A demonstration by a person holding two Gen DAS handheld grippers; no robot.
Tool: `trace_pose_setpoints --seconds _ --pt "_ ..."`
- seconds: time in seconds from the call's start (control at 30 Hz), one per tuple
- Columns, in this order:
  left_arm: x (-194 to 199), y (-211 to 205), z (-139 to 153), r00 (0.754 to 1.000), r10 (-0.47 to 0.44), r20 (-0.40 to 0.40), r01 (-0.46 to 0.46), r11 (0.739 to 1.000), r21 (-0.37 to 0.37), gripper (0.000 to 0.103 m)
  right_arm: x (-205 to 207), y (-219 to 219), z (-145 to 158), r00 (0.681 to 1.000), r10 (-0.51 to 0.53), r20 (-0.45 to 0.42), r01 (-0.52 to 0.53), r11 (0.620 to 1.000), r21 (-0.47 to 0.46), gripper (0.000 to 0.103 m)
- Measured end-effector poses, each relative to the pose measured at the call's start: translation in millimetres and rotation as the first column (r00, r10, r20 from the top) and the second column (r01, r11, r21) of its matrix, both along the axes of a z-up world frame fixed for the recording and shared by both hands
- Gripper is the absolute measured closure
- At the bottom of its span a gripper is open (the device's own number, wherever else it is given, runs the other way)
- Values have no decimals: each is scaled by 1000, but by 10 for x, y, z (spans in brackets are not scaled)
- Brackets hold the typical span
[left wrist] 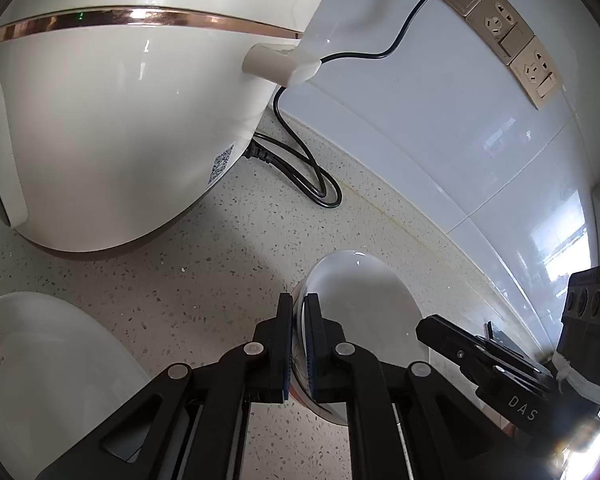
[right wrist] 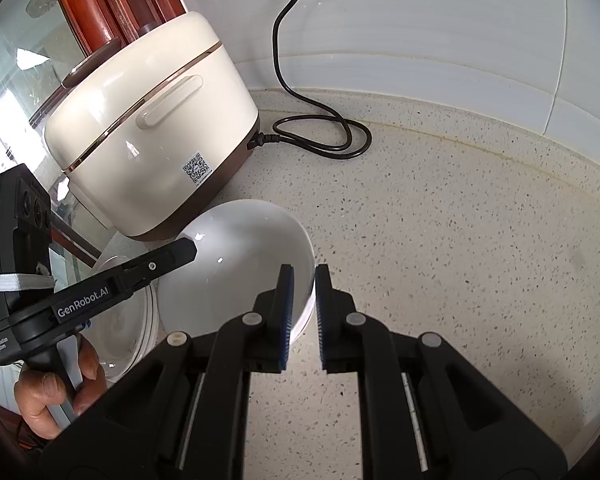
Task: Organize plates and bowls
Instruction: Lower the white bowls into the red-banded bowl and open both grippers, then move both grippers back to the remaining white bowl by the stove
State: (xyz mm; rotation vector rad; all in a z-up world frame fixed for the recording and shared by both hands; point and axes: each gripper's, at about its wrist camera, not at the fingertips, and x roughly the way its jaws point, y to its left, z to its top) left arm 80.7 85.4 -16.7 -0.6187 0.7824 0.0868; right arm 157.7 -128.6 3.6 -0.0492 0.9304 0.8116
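Left wrist view: left gripper (left wrist: 298, 344) clamped narrow on the near rim of a white bowl (left wrist: 364, 300), seemingly tilted above the speckled counter (left wrist: 204, 280); floral plate (left wrist: 40, 360) at lower left, rice cooker (left wrist: 120, 120) close behind, its cord (left wrist: 300, 160) looping toward the tiled wall (left wrist: 440, 120). Right wrist view: right gripper (right wrist: 302, 316) slightly parted, straddling the bowl's (right wrist: 240, 272) opposite rim, contact unclear; bare counter (right wrist: 460, 240) stretching right to the wall edge; stacked plates (right wrist: 128, 320) beside the bowl at left.
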Motion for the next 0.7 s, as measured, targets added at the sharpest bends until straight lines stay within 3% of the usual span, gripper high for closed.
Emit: trace_pose_setpoints --seconds 0.17,0.2,0.23,0.3,0.33,0.4,0.6,0.7 --pt "-58 -22 46 1000 23 0 -23 999 37 90 -21 -173 39 999 -41 24 41 999 24 83" --pt "-95 -26 73 999 35 10 -35 998 48 88 -52 -227 68 998 -59 38 58 998 30 72" --pt "-138 -38 105 999 46 25 -47 997 60 87 -99 -293 102 995 -81 60 79 996 39 53" --pt "-258 -86 203 995 61 73 -68 994 91 69 -230 -438 176 987 -117 111 110 992 70 30" --pt "-328 -124 253 993 67 102 -78 991 106 62 -328 -525 209 980 -140 141 130 988 80 26" --pt "-466 -229 336 984 75 159 -98 985 142 41 -447 -632 229 973 -163 162 150 985 90 25" --pt "-795 -691 396 955 -9 296 -67 967 248 36 -779 -1107 155 948 -260 181 242 963 115 23" --pt "-854 -928 381 951 -86 297 7 966 257 35 -900 -1384 104 929 -324 179 307 944 119 23"
